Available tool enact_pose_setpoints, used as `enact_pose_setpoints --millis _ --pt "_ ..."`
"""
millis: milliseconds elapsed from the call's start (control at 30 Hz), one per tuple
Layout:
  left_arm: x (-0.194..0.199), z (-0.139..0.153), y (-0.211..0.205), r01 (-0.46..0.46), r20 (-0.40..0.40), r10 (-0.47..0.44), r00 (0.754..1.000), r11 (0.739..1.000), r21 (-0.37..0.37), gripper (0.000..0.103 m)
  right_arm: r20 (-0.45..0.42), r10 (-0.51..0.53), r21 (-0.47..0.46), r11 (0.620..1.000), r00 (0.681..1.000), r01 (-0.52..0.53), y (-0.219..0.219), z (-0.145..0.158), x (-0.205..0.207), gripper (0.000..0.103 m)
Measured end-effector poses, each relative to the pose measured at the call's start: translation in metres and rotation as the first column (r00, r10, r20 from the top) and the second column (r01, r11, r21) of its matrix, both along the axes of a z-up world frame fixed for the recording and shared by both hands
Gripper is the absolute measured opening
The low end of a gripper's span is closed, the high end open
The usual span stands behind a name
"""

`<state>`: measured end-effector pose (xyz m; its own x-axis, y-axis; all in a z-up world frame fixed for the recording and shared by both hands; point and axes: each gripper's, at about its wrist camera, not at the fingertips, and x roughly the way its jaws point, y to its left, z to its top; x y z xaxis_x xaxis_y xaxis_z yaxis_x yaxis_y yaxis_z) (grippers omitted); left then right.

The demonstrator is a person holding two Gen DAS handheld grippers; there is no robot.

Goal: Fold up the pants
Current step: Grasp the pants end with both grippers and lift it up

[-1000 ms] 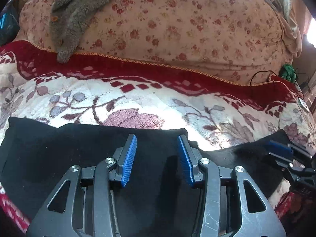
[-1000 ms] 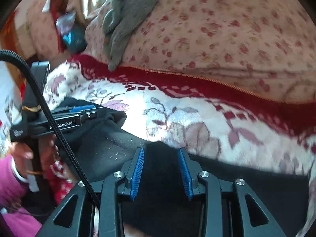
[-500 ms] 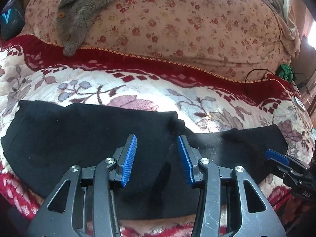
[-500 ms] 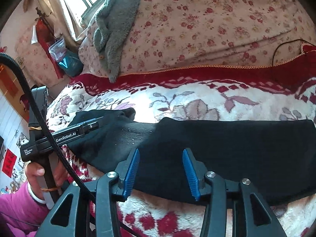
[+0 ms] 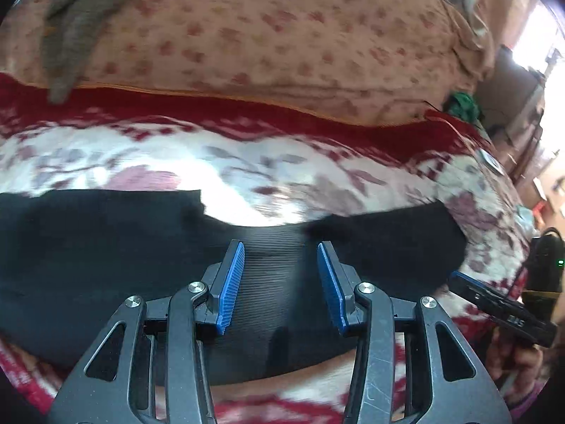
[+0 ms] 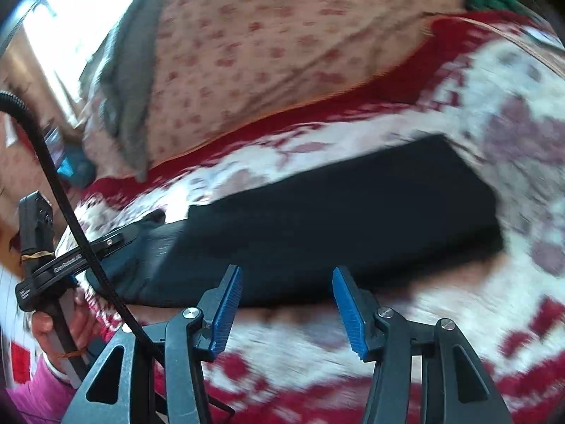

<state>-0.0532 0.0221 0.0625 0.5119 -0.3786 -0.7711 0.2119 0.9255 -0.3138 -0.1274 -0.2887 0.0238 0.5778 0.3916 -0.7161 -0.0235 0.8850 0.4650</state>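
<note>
Our right gripper (image 6: 286,309) had just been opening and had drawn back toward six o'clock, so nothing lay between its pads, which hung apart over the floral blanket (image 6: 494,318). The black pants (image 6: 335,226) lay in a long flat band across the blanket, a fold seemingly laid. Our left gripper (image 5: 279,282) hovered over the cloth with jaws apart, gripping nothing as far as the blur let us judge. Only the right view showed the band's squared end at two o'clock.
</note>
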Motion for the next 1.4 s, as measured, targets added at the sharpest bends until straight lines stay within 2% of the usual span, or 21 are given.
enact_pose_setpoints --millis 67,133,267,333,600,667,700,733,867,967,1067,1200,1233,1300,1400 --pt "0.007 -0.003 -0.020 0.044 -0.025 -0.044 0.999 0.999 -0.012 0.043 -0.027 -0.058 0.002 0.998 0.998 0.058 -0.020 -0.004 -0.005 0.051" --pt "0.013 -0.006 -0.042 0.091 -0.052 -0.093 0.994 0.995 -0.026 0.043 -0.051 -0.121 0.044 0.991 0.991 0.123 -0.044 -0.009 -0.013 0.051" --pt "0.024 -0.009 -0.081 0.169 -0.083 -0.172 0.982 0.985 -0.046 0.058 -0.107 -0.213 0.128 0.966 0.971 0.226 -0.078 -0.022 -0.022 0.052" --pt "0.031 -0.008 -0.100 0.198 -0.086 -0.201 0.976 0.979 -0.044 0.060 -0.130 -0.236 0.163 0.953 0.963 0.256 -0.090 -0.029 -0.019 0.052" --pt "0.065 -0.012 -0.157 0.317 -0.123 -0.320 0.940 0.948 -0.037 0.060 -0.135 -0.242 0.238 0.933 0.961 0.269 -0.104 -0.043 0.013 0.052" --pt "0.073 -0.016 -0.171 0.348 -0.132 -0.348 0.928 0.937 -0.020 0.060 -0.106 -0.258 0.272 0.921 0.960 0.277 -0.111 -0.044 0.015 0.039" --pt "0.077 -0.018 -0.178 0.365 -0.137 -0.364 0.921 0.931 -0.019 0.060 -0.090 -0.264 0.272 0.921 0.960 0.279 -0.114 -0.044 0.015 0.028" --pt "0.082 -0.021 -0.186 0.392 -0.143 -0.391 0.909 0.920 -0.022 0.060 -0.079 -0.268 0.260 0.924 0.960 0.279 -0.115 -0.044 0.015 0.024" --pt "0.096 -0.032 -0.208 0.488 -0.179 -0.488 0.854 0.872 -0.051 0.060 -0.054 -0.242 0.222 0.943 0.969 0.248 -0.114 -0.047 0.012 0.023" --pt "0.107 -0.042 -0.224 0.552 -0.212 -0.552 0.806 0.831 -0.066 0.060 -0.064 -0.245 0.256 0.933 0.968 0.253 -0.118 -0.051 0.013 0.023" --pt "0.117 -0.051 -0.233 0.587 -0.241 -0.588 0.772 0.805 -0.086 0.060 -0.070 -0.237 0.305 0.920 0.969 0.247 -0.123 -0.056 0.013 0.025" --pt "0.123 -0.055 -0.246 0.628 -0.255 -0.635 0.729 0.769 -0.120 0.068 -0.049 -0.212 0.334 0.917 0.976 0.216 -0.123 -0.057 0.013 0.038" --pt "0.124 -0.055 -0.251 0.637 -0.262 -0.644 0.719 0.761 -0.121 0.071 -0.046 -0.210 0.343 0.915 0.977 0.212 -0.124 -0.057 0.013 0.038" --pt "0.124 -0.056 -0.258 0.656 -0.265 -0.664 0.699 0.743 -0.132 0.072 -0.043 -0.204 0.345 0.916 0.978 0.206 -0.125 -0.058 0.012 0.038" --pt "0.119 -0.057 -0.271 0.710 -0.271 -0.721 0.638 0.687 -0.154 0.072 -0.038 -0.195 0.339 0.920 0.980 0.196 -0.123 -0.057 0.012 0.038"
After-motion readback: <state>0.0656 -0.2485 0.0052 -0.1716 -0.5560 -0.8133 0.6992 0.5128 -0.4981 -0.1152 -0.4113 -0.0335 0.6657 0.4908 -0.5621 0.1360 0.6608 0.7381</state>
